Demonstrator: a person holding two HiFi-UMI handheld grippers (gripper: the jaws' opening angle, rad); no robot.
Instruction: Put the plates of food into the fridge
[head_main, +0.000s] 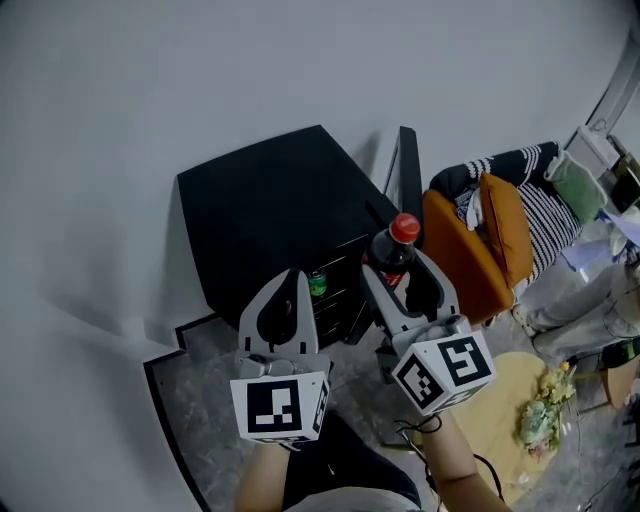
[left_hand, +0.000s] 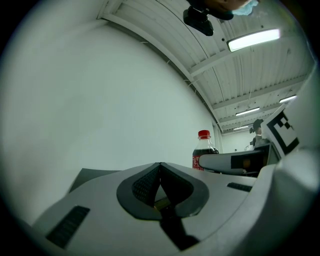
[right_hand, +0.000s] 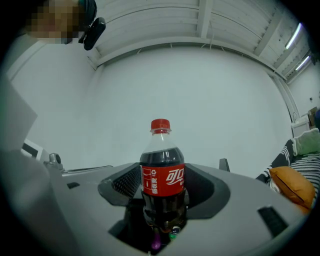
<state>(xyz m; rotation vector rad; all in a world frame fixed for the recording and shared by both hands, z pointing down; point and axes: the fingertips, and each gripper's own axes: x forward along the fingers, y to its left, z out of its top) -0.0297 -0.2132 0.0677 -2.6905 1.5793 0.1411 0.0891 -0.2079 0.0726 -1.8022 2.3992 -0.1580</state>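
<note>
Fridge (head_main: 270, 200): being seen as a low black box against the white wall, with its door (head_main: 408, 170) swung open at its right side.
Left gripper (head_main: 296, 275) (left_hand: 160, 167): being held level before the fridge's open front; its jaws are being pressed together, with nothing between them.
Right gripper (head_main: 400, 275) (right_hand: 162, 180): being held level just right of the left gripper, before the fridge's right half; its fingers are being clamped on the cola bottle (head_main: 392, 255) (right_hand: 162, 175) (left_hand: 204, 150).
Cola bottle: being carried upright, red cap up, close before the fridge's opening.
Green can (head_main: 317, 284): being seen on a shelf inside the fridge.
Orange chair (head_main: 470, 250): being seen just right of the fridge's door, draped with a striped cloth (head_main: 520, 190).
Plates of food: not being made out for certain; a greenish heap (head_main: 540, 415) is being seen on a pale round surface (head_main: 505, 400) well right of the fridge.
</note>
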